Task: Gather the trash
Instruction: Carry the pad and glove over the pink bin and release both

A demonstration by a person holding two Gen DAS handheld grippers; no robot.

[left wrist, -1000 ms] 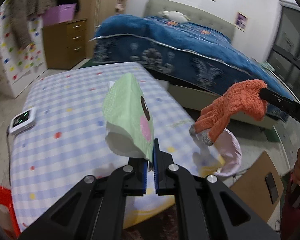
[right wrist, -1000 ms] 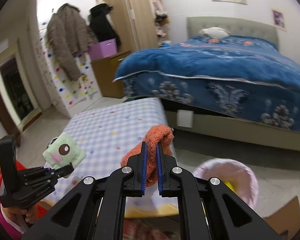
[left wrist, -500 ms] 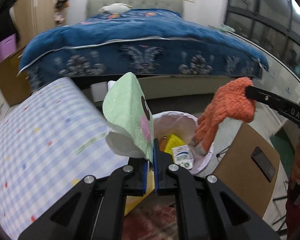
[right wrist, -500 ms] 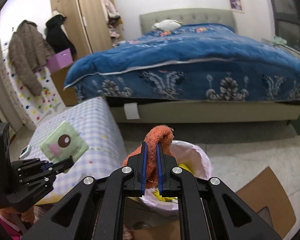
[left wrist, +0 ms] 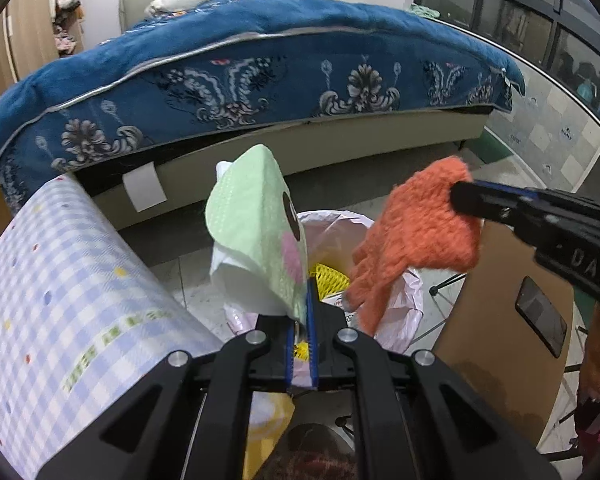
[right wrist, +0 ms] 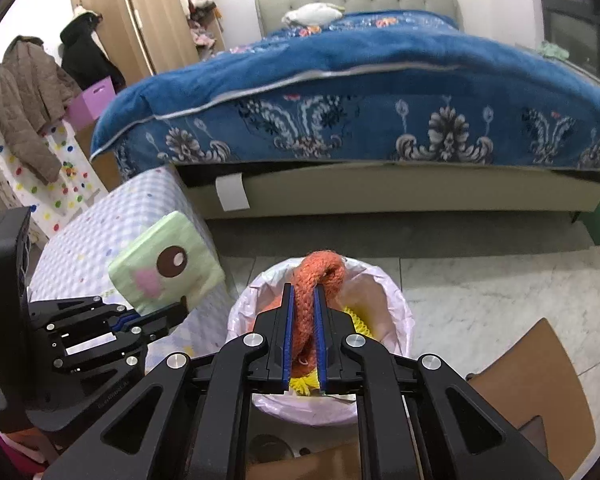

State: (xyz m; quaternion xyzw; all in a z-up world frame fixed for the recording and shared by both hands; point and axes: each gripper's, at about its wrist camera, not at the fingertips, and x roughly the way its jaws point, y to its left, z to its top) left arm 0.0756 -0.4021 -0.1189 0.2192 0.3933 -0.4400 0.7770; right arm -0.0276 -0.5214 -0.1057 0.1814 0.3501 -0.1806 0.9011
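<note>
Trash is hanging over the bin: the left gripper is pinching a light, crushable tissue pack by its edge, and the right gripper is clamping a soft, limp orange glove at its cuff.

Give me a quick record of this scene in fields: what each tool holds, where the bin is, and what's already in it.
left tool: shut on green tissue pack, beside the bin
right tool: shut on orange glove, over the bin
trash bin: pink liner, on the floor beside the checked table
bin contents: yellow mesh and a small carton, partly hidden
background: bed with blue blanket
</note>
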